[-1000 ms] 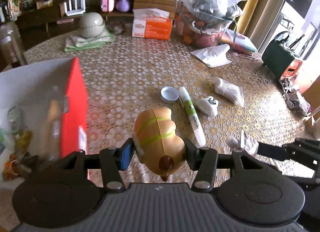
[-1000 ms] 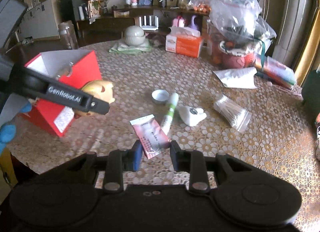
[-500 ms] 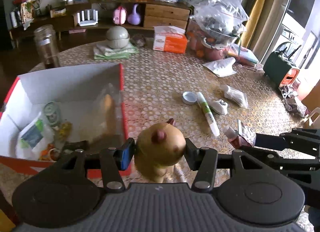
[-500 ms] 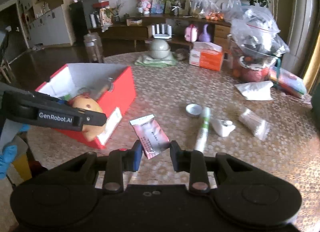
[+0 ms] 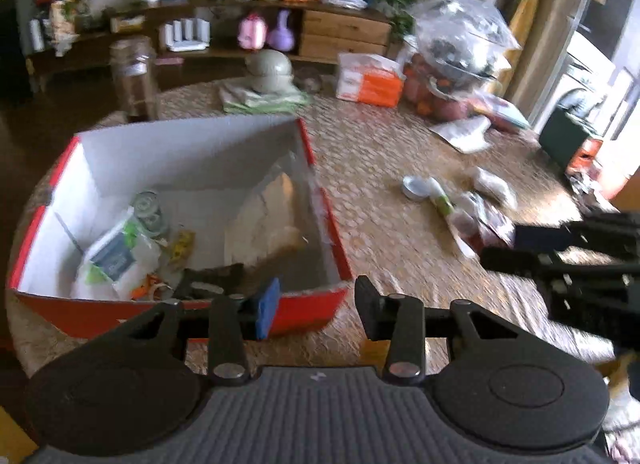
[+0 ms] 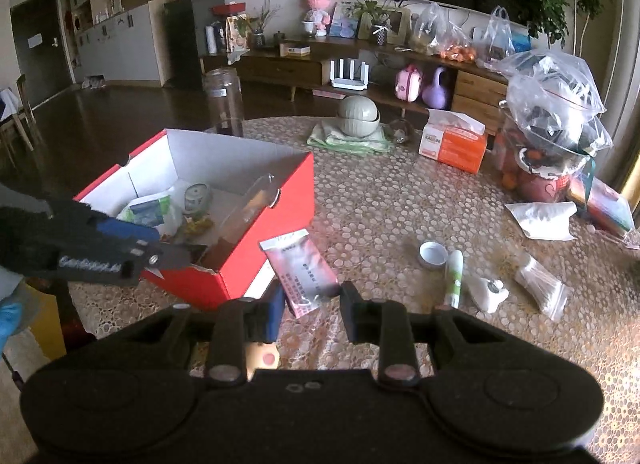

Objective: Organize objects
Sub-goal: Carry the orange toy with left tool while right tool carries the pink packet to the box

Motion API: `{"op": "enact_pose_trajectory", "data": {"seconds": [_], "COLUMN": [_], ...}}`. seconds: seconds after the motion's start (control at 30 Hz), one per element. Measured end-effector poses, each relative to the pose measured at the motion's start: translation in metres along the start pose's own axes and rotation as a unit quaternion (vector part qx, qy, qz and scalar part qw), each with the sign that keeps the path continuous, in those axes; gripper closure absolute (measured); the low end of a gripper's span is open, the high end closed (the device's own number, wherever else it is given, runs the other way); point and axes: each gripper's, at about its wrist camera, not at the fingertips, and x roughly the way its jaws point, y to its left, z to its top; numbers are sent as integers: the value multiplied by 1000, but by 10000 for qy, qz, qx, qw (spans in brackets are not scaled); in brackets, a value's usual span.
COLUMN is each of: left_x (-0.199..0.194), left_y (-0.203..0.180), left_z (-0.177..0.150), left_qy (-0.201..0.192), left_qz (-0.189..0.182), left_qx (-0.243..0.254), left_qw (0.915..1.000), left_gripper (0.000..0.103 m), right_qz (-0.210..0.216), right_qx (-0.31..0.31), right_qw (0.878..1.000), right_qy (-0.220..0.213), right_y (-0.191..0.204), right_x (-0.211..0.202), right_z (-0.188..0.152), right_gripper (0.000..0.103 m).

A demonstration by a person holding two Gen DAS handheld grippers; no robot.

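Left gripper [image 5: 316, 306] jaws closing with nothing between them, red box [image 5: 304, 308] just ahead of and below the tips; the left view is blurred, so the box's contents are hard to read. Right gripper [image 6: 308, 310] pinches a pink packet [image 6: 302, 272], box ahead-left. A tan toy [image 6: 262, 360] peeks out under the right gripper's left finger, mostly hidden.

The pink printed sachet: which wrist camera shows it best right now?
The right wrist view. There the pink printed sachet fills the centre, sharp, pinched between the right gripper pads, with its print visible. In the left wrist view it is only a blurred reddish scrap at the tips of the right gripper.
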Motion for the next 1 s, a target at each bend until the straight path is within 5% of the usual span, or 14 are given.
{"op": "enact_pose_trajectory", "data": {"seconds": [0.1, 0.3, 0.4, 0.8, 0.87, 0.9, 1.0], "left_x": [6, 32, 55, 124, 126, 127, 125], "left_y": [-8, -38, -56, -81, -83, -83, -80], "left_z": [-8, -27, -36, -45, -47, -48, -51], "left_qy": [115, 376, 723, 1080, 1073, 1101, 1009], "left_qz": [-188, -486, -553, 330, 426, 460, 498], "left_qx": [144, 313, 280, 46, 56, 70, 65], "left_qw": [9997, 9976, 9955, 9936, 9933, 9928, 9936], "left_gripper": [32, 22, 22, 22, 32, 49, 53], "right_qz": [-54, -119, -134, -211, -223, -237, -282], "right_qx": [-43, 63, 104, 242, 267, 272, 274], "right_qw": [10000, 9999, 9998, 9995, 9994, 9993, 9992], "right_qy": [5, 19, 39, 77, 94, 102, 124], "right_y": [-2, -14, -20, -47, -50, -52, -55], "right_x": [-1, -1, -2, -5, -5, -4, -4], "right_z": [0, -6, -9, -22, -24, -24, -24], "right_gripper": [74, 74, 74, 74, 74, 74, 74]}}
